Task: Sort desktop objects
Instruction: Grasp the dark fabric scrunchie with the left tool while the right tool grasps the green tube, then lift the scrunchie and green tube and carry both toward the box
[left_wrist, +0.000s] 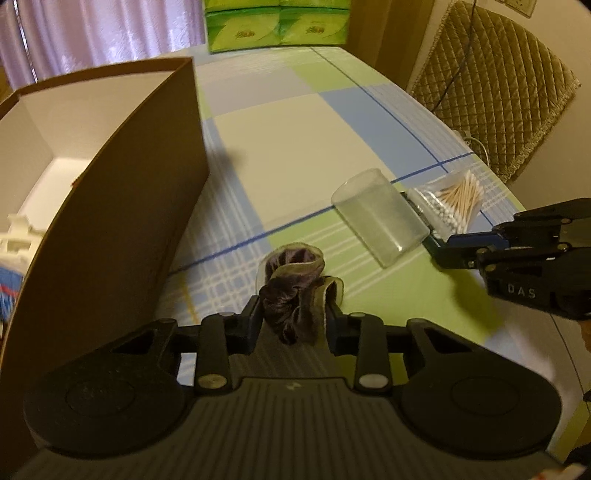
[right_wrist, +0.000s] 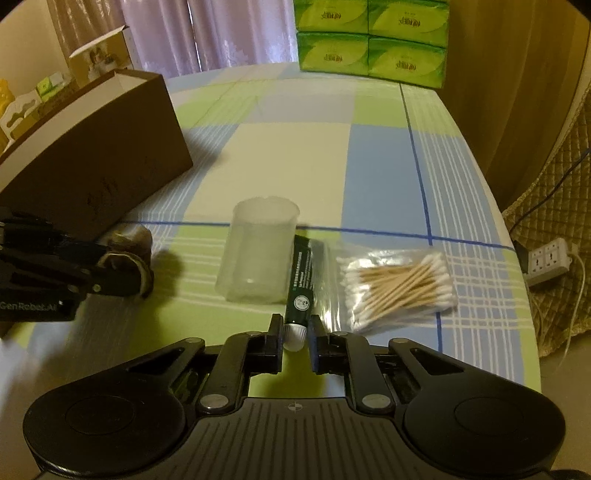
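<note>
Box (left_wrist: 110, 206) contents cut off (left edge); tube (right_wrist: 301, 280) print unreadable.

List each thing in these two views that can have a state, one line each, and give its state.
Left gripper: shut on the scrunchie.
Scrunchie: bunched between the left fingers.
Right gripper: open, fingers either side of the tube's white cap.
Dark green tube: lying flat, capped.
Clear plastic cup: on its side, empty.
Bag of cotton swabs: flat on the table.
Brown box: open, lid off.
</note>
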